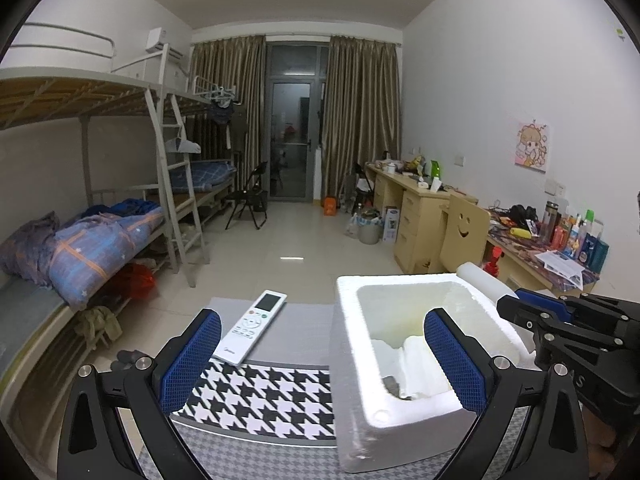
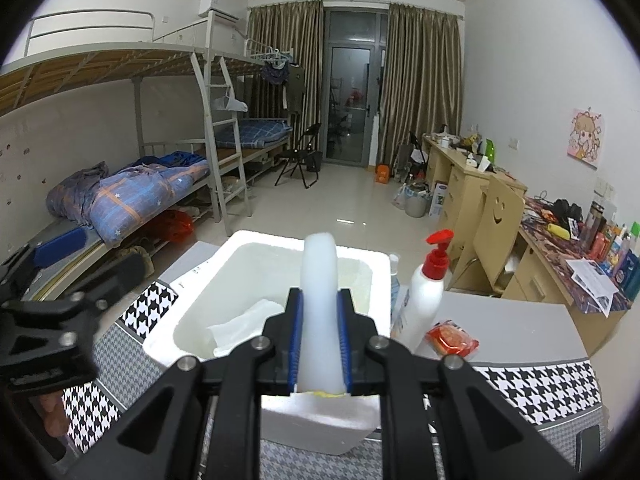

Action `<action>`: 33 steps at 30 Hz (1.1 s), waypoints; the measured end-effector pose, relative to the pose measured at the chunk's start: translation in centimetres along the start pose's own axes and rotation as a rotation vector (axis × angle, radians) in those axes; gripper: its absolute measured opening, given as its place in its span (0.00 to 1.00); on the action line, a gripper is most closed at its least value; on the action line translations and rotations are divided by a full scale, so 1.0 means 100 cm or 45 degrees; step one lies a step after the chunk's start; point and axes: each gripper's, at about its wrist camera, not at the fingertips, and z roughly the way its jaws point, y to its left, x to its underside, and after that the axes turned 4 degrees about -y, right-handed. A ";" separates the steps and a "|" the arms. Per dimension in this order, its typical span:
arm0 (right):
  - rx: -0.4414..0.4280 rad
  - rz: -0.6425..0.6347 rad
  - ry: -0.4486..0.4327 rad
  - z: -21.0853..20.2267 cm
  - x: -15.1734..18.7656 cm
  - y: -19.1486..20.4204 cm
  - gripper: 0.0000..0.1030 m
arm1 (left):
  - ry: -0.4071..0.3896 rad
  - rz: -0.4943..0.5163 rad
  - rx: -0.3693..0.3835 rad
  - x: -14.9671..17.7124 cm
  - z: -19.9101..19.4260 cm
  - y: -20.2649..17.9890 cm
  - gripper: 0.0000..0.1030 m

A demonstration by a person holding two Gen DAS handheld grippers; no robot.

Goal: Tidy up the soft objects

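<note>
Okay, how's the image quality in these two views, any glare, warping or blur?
Left wrist view: strong fisheye warping with dark corners, and the foam box rim blown out white. Right wrist view: same warping, the foam piece in the right tool slightly soft.

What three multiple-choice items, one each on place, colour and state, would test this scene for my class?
1. Where does the remote control lie?
A. inside the foam box
B. on the table left of the foam box
C. on the floor

2. What colour is the pump bottle's top?
A. red
B. green
C. black

3. How is the right gripper?
A. open and holding nothing
B. shut on the foam roll
C. shut on the bottle

Answers: 1 B, it rests on the cloth beside the foam box. 2 A, the pump is red. 3 B, its pads squeeze the foam roll.
</note>
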 end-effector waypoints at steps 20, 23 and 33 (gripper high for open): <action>0.046 0.050 0.023 0.004 0.003 -0.004 0.64 | 0.001 -0.015 0.011 0.003 -0.006 0.003 0.99; 0.034 0.054 0.005 -0.006 0.003 -0.007 0.65 | -0.013 -0.005 0.022 0.002 -0.013 -0.002 0.99; 0.047 0.077 -0.100 -0.050 0.008 -0.009 0.78 | -0.043 0.018 0.064 0.004 -0.044 -0.018 0.99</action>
